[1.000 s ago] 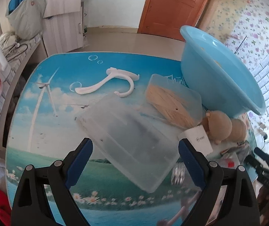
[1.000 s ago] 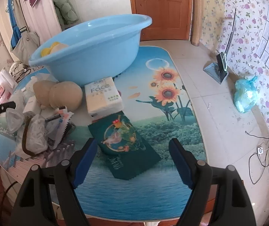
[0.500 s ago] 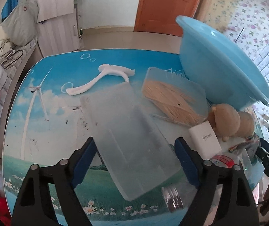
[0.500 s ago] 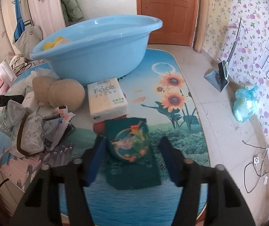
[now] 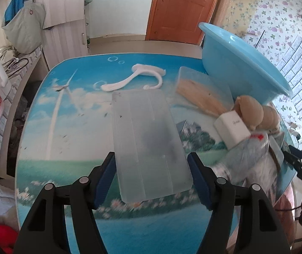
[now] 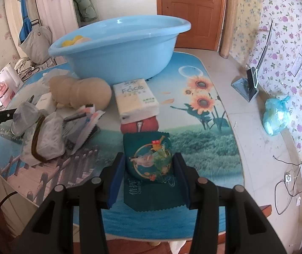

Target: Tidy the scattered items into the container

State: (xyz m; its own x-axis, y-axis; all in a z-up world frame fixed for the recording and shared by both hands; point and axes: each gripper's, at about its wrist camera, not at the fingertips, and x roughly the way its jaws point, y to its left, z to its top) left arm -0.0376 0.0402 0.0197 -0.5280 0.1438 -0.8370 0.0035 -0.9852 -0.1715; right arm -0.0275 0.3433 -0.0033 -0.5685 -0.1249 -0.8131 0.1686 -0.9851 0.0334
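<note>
Left wrist view: the left gripper (image 5: 152, 178) has just been closing around a frosted translucent plastic box (image 5: 148, 141) lying on the printed table (image 5: 66, 127); its blue pads sit at the box's long sides, and whether they press yet I cannot tell. The right wrist view shows the right gripper (image 6: 148, 172), whose jaws have also just been closing, clamped on a dark green snack packet (image 6: 148, 158) that bulges between the pads. The step in hand looks like a double pickup; next, each grip should firm up, lift clear, and carry to the light blue basin (image 6: 119, 48), the container, standing at the table's far side. Only the right view looks into the basin, where something yellow (image 6: 72, 41) already lies, and shows the Face tissue pack (image 6: 136, 99). Only the left view shows the white plastic hanger (image 5: 138, 78) and the clear box of wooden sticks (image 5: 201, 91) beside the basin.
</note>
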